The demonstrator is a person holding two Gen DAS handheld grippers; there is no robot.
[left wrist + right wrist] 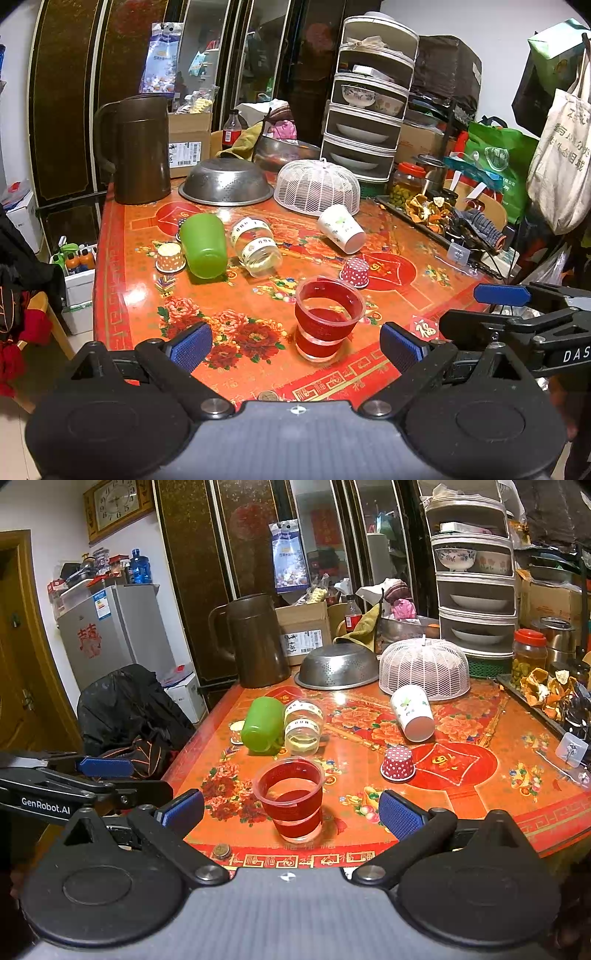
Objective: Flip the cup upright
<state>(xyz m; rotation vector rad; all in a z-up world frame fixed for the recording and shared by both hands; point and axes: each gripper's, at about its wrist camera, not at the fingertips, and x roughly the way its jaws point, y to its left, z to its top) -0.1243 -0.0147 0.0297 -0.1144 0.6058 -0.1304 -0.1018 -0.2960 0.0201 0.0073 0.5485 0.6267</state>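
A clear plastic cup (pixel 327 319) stands upright near the table's front edge, mouth up; it also shows in the right wrist view (pixel 291 799). A green cup (pixel 203 245) (pixel 263 724), a clear glass with labels (pixel 256 245) (pixel 303 725) and a white paper cup (pixel 341 228) (pixel 412 712) lie on their sides further back. My left gripper (pixel 295 345) is open and empty, just short of the clear cup. My right gripper (pixel 291 814) is open and empty, its fingers on either side of the clear cup's near side.
A red dotted paper cup (pixel 355 272) sits upside down right of the clear cup. A brown jug (pixel 138 149), steel colander (pixel 226 182), white mesh cover (pixel 317 188) and stacked rack (pixel 369 99) stand at the back. A tray of clutter (pixel 439 218) lines the right edge.
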